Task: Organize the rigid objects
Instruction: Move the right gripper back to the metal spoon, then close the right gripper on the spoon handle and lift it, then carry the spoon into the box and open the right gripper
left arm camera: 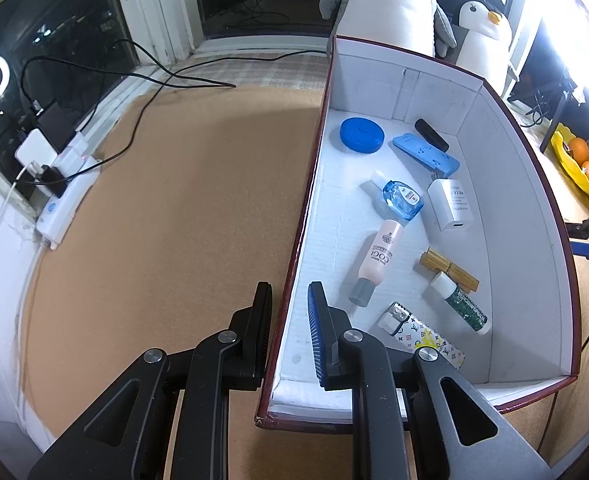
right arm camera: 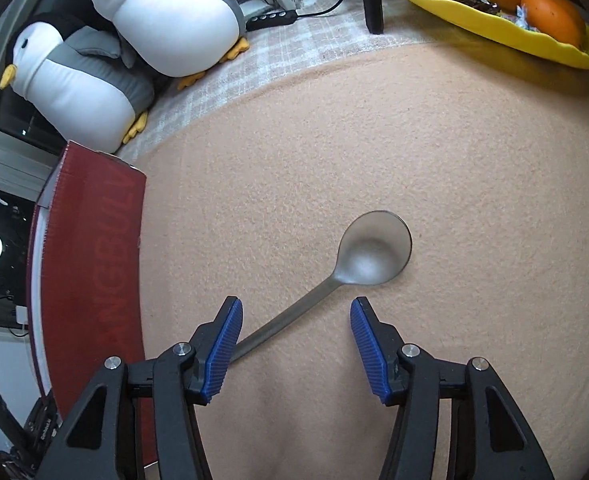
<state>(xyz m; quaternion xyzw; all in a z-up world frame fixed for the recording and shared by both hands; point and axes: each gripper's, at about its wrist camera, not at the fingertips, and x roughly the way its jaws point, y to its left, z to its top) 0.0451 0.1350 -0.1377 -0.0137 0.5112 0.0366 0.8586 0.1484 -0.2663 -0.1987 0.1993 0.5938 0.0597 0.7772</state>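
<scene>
A red box with a white inside (left arm camera: 510, 184) stands on the tan mat and holds several small items: a blue round tin (left arm camera: 361, 136), a white charger (left arm camera: 452, 204), a pink tube (left arm camera: 378, 260), a lighter (left arm camera: 426, 336). My left gripper (left arm camera: 290, 296) straddles the box's left wall, one finger outside and one inside, jaws close to the wall. In the right wrist view a metal spoon (right arm camera: 374, 248) lies on the mat, its handle running back under my left finger. My right gripper (right arm camera: 294, 312) is open above the handle. The box's red side (right arm camera: 94, 264) is at the left.
A yellow tray (right arm camera: 494, 28) with oranges and sweets sits at the far right. Two plush penguins (right arm camera: 134, 32) lean behind the box. A white power strip (left arm camera: 62, 200) with plugs and black cables lies at the mat's left edge by the window.
</scene>
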